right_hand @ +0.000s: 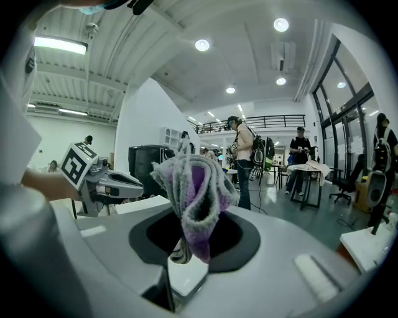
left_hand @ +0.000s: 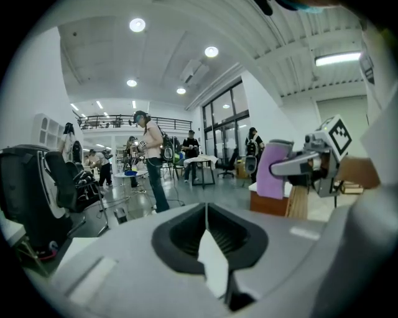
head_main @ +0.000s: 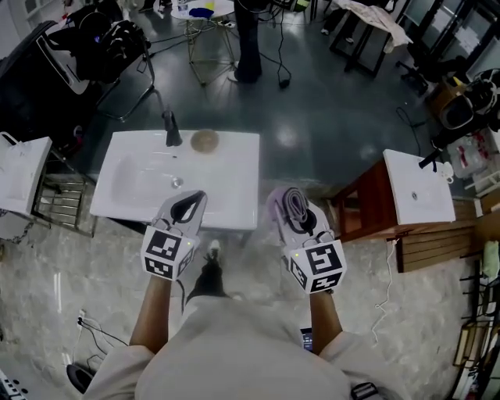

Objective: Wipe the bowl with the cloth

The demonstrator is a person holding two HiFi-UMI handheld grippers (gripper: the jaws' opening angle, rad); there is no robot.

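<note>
A small tan bowl [head_main: 205, 141] sits at the back of a white sink unit [head_main: 234, 183], just right of its dark faucet [head_main: 170, 130]. Both grippers are held up in front of the sink's near edge, well short of the bowl. My right gripper [head_main: 295, 209] [right_hand: 189, 239] is shut on a folded purple-grey cloth [head_main: 292, 201] [right_hand: 196, 186] that sticks up out of its jaws. My left gripper [head_main: 190, 201] [left_hand: 207, 210] is shut with nothing in it. The left gripper view shows the right gripper [left_hand: 298, 164] and its cloth [left_hand: 273, 171] off to the right.
A second white sink [head_main: 418, 187] on a wooden cabinet stands to the right, and another white unit [head_main: 19, 176] with a metal rack [head_main: 66, 205] to the left. Beyond the sink are a standing person [head_main: 248, 47], a round table [head_main: 205, 14] and floor cables.
</note>
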